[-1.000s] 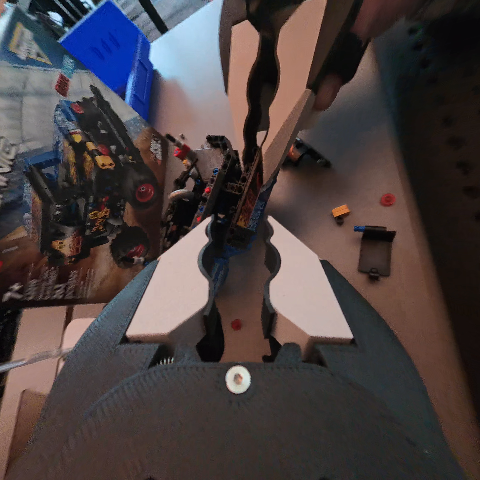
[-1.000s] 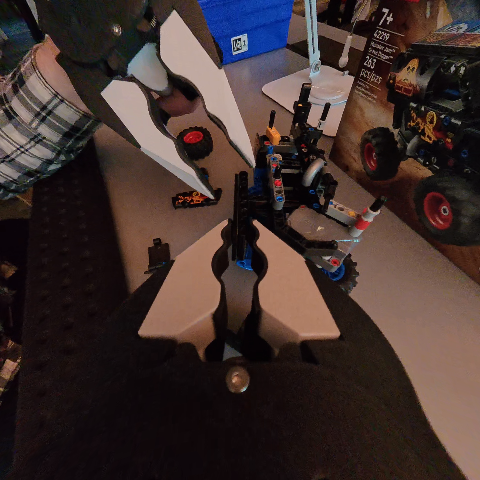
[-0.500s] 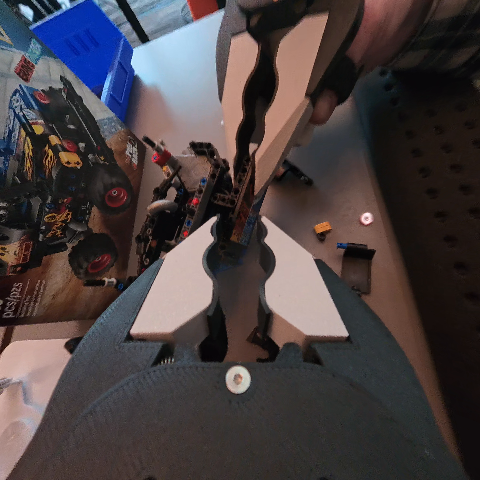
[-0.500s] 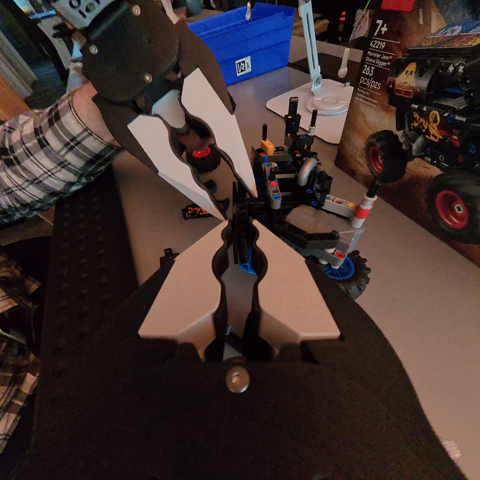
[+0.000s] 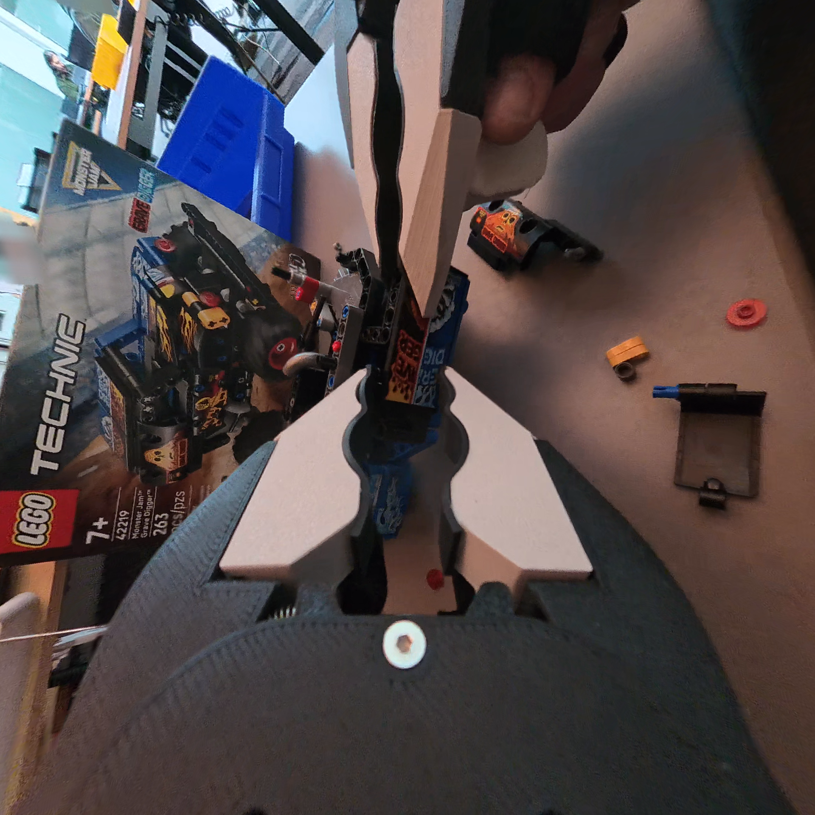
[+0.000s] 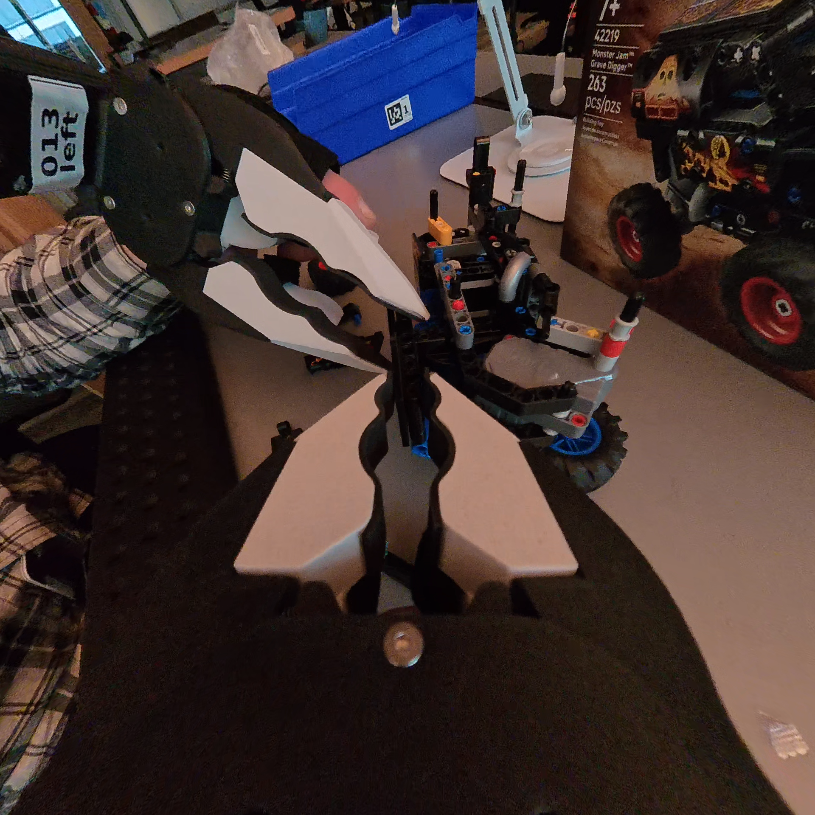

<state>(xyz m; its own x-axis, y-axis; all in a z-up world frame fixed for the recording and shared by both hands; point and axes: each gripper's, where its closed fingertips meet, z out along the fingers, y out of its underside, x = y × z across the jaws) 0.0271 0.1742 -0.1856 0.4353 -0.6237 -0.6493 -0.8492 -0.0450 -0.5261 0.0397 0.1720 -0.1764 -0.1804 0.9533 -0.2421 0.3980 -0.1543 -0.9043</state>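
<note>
Both tools now sit closer around the toy truck (image 6: 489,308) than a second ago, and the truck box (image 5: 132,353) has slid nearer in the left view. The left tool (image 5: 403,397) squeezes the truck's sticker side panel (image 5: 408,353), and the right tool (image 6: 408,383) clenches a black beam on the same truck. Loose bits lie on the grey surface (image 5: 573,441) nearby: a yellow piece (image 5: 626,350), a red disc (image 5: 745,313) and a dark flap (image 5: 716,441).

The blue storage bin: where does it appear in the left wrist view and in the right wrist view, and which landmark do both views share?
Left wrist view: the blue storage bin sits upper left, behind the printed toy box.
Right wrist view: the bin is top centre, behind the half-built toy truck.
Shared landmark: the toy truck, which both grippers meet at the middle of each view.
</note>
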